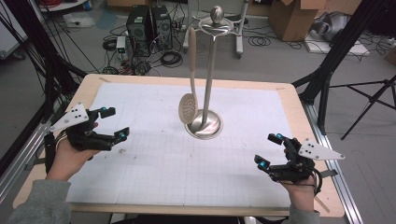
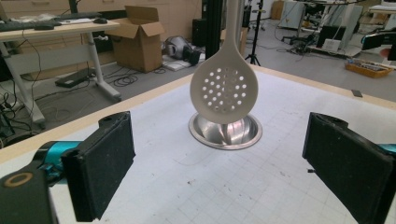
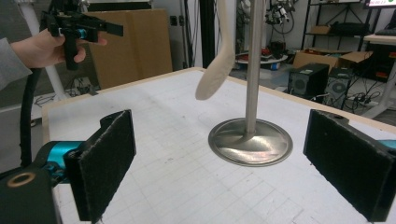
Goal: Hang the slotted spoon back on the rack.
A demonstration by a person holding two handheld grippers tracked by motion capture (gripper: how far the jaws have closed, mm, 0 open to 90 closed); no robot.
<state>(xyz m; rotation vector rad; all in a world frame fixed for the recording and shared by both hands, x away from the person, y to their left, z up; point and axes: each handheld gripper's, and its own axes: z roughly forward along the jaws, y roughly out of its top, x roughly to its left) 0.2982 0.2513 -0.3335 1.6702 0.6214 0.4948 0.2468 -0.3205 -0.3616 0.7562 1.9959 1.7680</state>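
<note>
High view. One metal utensil stand (image 1: 208, 70): round dished base near the middle of the white gridded mat (image 1: 154, 163), slim upright pole, ball knob on top, hooks ringed just below it. One beige slotted spoon (image 1: 190, 88) hanging from a hook, handle up, perforated oval bowl down, level with the base's left rim and just above the mat. Two grippers held by two hands: left gripper (image 1: 115, 123) at the mat's left edge, jaws spread wide; right gripper (image 1: 269, 150) near the right front corner, jaws likewise parted. Both well apart from the stand, nothing between the jaws. Wooden table (image 1: 299, 107) edge bordering the mat.

Left gripper view. Two black padded jaws wide apart, empty. Spoon bowl (image 2: 223, 89) seen face-on between them, many small round holes, hanging in front of the stand's shiny base (image 2: 225, 130). One open cardboard box (image 2: 137, 42) on the floor beyond.

Right gripper view. Jaws parted, empty. Stand's pole (image 3: 254, 65) and base centred; spoon (image 3: 215, 70) edge-on to the pole's left, apart from it. Left gripper (image 3: 100, 31) far off, upper left, in a hand.
</note>
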